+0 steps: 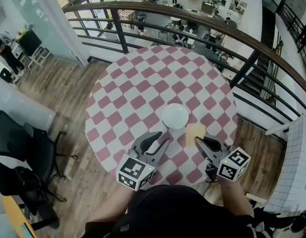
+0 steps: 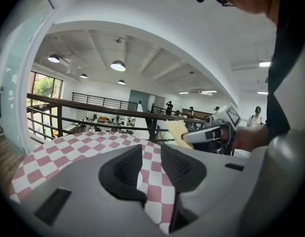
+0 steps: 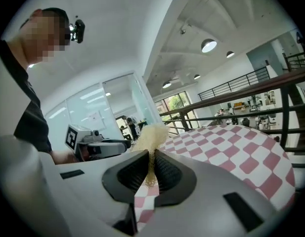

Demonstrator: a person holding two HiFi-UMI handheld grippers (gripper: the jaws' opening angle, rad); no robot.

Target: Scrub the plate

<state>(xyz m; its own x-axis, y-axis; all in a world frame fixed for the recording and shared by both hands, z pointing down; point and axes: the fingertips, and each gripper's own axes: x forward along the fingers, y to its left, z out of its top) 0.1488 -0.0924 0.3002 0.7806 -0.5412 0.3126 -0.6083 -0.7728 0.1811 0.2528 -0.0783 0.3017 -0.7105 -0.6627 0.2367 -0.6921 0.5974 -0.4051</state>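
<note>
White plate [image 1: 175,116] lying flat on round pink-and-white checked table [image 1: 138,83], just past both grippers and touched by neither. Right gripper [image 3: 152,157] held over near edge of table, jaws clamped on thin yellow sponge [image 3: 151,136]; sponge sticks out past the tips, just right of plate in head view, contact with plate not clear. Left gripper [image 2: 151,152] held over table edge just below-left of plate, jaws parted with a clear gap, only checked tabletop visible between them, nothing gripped.
</note>
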